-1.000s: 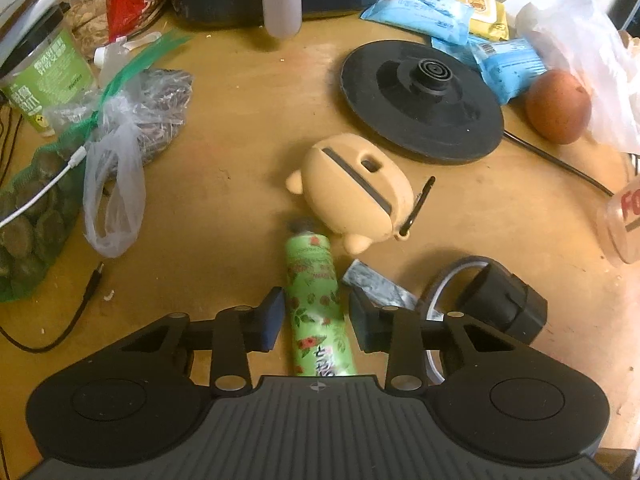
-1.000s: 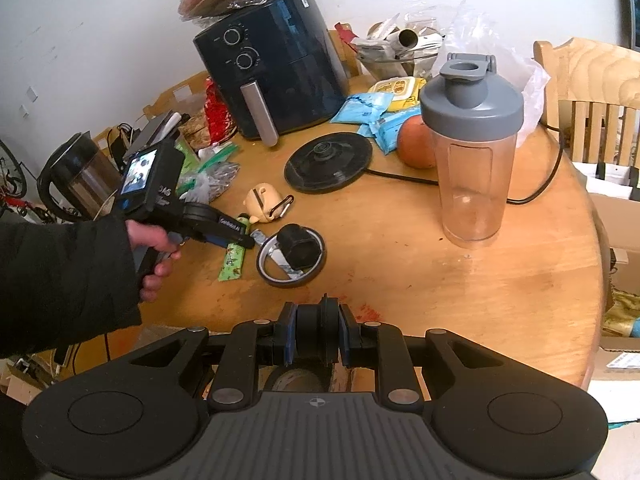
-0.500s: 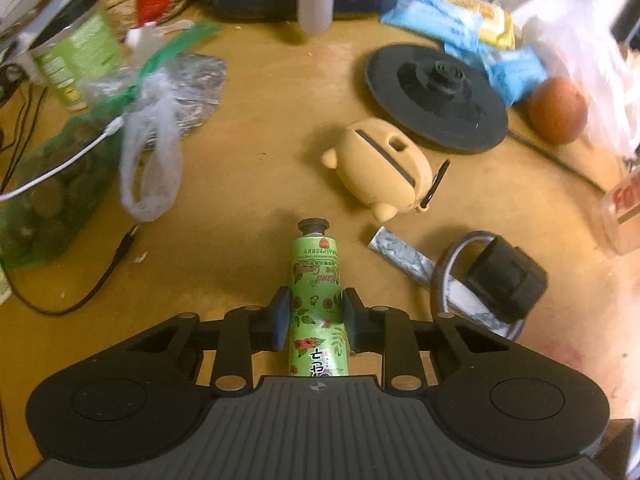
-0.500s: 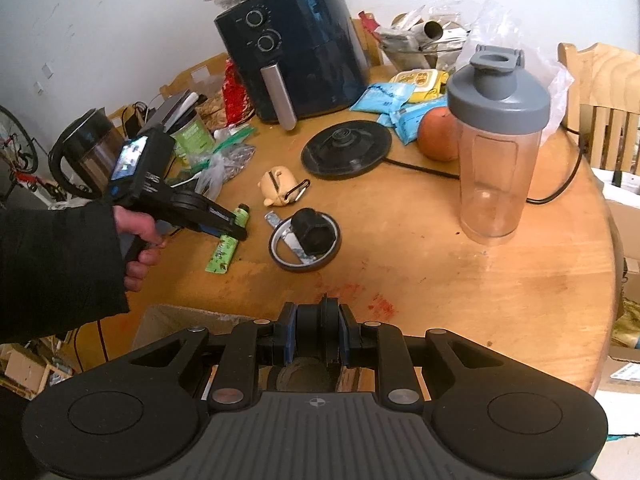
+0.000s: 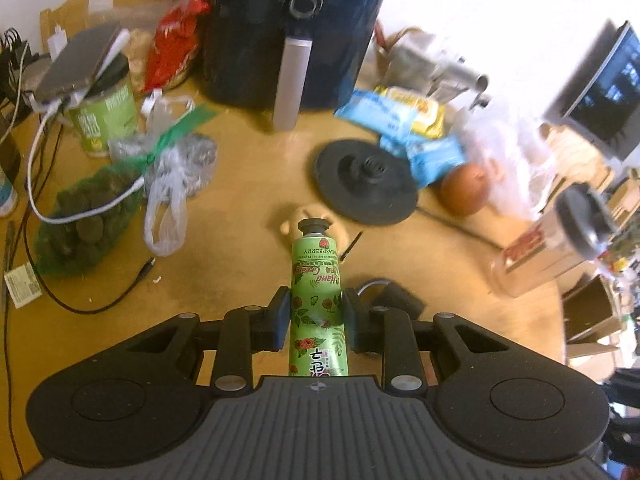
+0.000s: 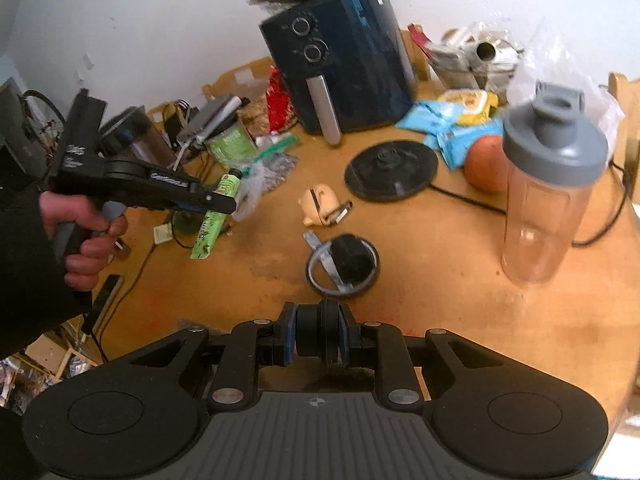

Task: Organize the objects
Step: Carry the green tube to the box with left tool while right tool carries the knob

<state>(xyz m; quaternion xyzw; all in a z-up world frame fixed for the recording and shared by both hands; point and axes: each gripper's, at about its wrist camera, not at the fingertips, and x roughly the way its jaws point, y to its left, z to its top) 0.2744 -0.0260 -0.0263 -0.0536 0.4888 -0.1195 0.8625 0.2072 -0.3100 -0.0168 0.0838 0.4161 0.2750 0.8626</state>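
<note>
My left gripper (image 5: 314, 314) pinched the tube (image 5: 316, 300) above the table (image 5: 240, 272); my right gripper (image 6: 322, 340) was closed on a dark disc. The slick tube could slip out.

A: Which surface carries the items?
B: A round wooden counter (image 6: 460, 280).
A: What rests on it?
B: Dark air fryer (image 6: 352, 60) at the back; black kettle base (image 6: 390, 174) before it; clear shaker bottle (image 6: 548, 188), upright at right; tan pig-shaped case (image 6: 318, 204) and glass pot lid (image 6: 342, 266) near centre.
</note>
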